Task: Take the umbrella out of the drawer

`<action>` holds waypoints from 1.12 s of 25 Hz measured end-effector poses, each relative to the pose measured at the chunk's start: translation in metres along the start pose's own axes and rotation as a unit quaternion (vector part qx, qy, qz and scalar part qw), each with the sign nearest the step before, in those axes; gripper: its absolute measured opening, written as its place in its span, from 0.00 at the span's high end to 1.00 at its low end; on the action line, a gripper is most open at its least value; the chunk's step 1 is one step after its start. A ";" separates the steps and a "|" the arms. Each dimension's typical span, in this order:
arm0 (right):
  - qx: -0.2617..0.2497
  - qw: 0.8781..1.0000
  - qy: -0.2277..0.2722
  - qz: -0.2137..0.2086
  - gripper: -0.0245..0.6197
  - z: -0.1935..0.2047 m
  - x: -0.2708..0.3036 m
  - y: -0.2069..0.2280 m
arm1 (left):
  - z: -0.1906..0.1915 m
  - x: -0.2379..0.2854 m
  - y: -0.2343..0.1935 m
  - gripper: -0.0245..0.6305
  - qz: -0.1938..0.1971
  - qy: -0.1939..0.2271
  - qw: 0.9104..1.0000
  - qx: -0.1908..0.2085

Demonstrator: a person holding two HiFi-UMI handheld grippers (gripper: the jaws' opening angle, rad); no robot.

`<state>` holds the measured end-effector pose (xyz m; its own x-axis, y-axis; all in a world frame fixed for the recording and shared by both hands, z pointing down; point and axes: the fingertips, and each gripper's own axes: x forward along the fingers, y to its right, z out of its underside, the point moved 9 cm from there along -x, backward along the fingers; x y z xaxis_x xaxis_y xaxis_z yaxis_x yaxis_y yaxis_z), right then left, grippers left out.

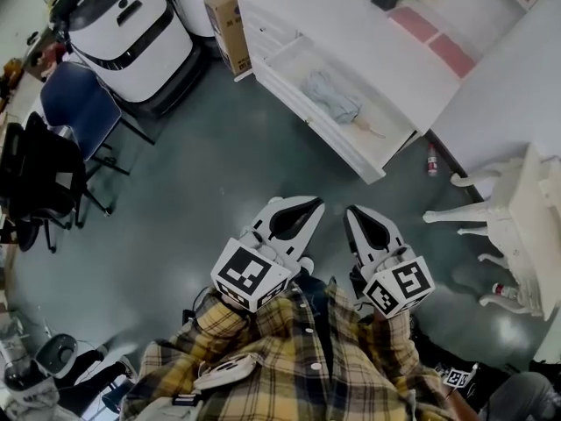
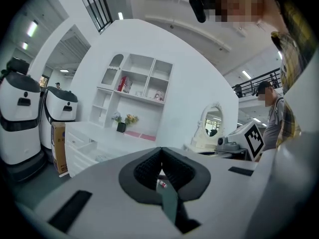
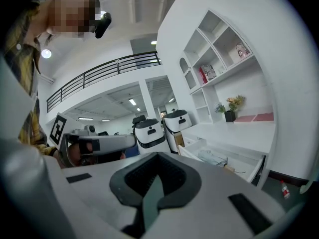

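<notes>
Umbrella (image 1: 333, 99) approach geometry. Left gripper (image 1: 312, 203) and right gripper (image 1: 352, 210): jaws pressed together, empty, low centre of head view. Well apart, straight up the frame: open drawer (image 1: 333, 140), umbrella lying inside. Long axis from upper left to lower right; handle end at lower right, probably nearer the right gripper.
</notes>
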<state>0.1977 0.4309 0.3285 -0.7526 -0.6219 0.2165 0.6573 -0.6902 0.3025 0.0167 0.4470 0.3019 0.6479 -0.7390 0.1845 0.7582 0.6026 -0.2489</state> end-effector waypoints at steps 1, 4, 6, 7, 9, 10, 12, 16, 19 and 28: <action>0.000 1.000 -0.002 0.000 0.94 -0.003 0.008 0.004 | -0.003 0.005 -0.009 0.93 0.000 -0.001 1.000 -0.002; 0.003 1.000 -0.006 0.002 0.94 -0.014 0.035 0.019 | -0.012 0.022 -0.036 0.93 0.001 -0.005 1.000 -0.001; 0.005 1.000 -0.008 0.005 0.94 -0.022 0.056 0.029 | -0.020 0.033 -0.056 0.93 0.002 -0.006 1.000 -0.001; 0.005 1.000 -0.009 0.005 0.94 -0.027 0.066 0.034 | -0.025 0.038 -0.067 0.93 0.003 -0.006 1.000 -0.001; 0.004 1.000 -0.011 0.005 0.94 -0.036 0.087 0.044 | -0.033 0.048 -0.088 0.93 0.004 -0.007 1.000 -0.001; 0.003 1.000 -0.012 0.006 0.94 -0.040 0.098 0.048 | -0.038 0.053 -0.099 0.93 0.004 -0.008 1.000 0.000; 0.003 1.000 -0.012 0.008 0.94 -0.049 0.118 0.056 | -0.046 0.060 -0.121 0.93 0.003 -0.008 1.000 0.000; 0.006 1.000 -0.014 0.019 0.94 -0.063 0.155 0.063 | -0.063 0.068 -0.163 0.93 0.003 -0.006 1.000 0.004; 0.009 1.000 -0.017 0.025 0.94 -0.070 0.182 0.067 | -0.071 0.074 -0.193 0.93 0.005 -0.006 1.000 0.004; 0.021 0.998 -0.017 0.054 0.94 -0.078 0.238 0.079 | -0.076 0.091 -0.256 0.93 0.027 -0.026 0.999 0.000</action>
<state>0.0741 0.1996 0.3317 -0.6787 -0.6783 0.2815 0.7332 -0.6033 0.3138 -0.1242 0.2023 0.3098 0.6907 -0.6887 0.2205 0.7222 0.6410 -0.2600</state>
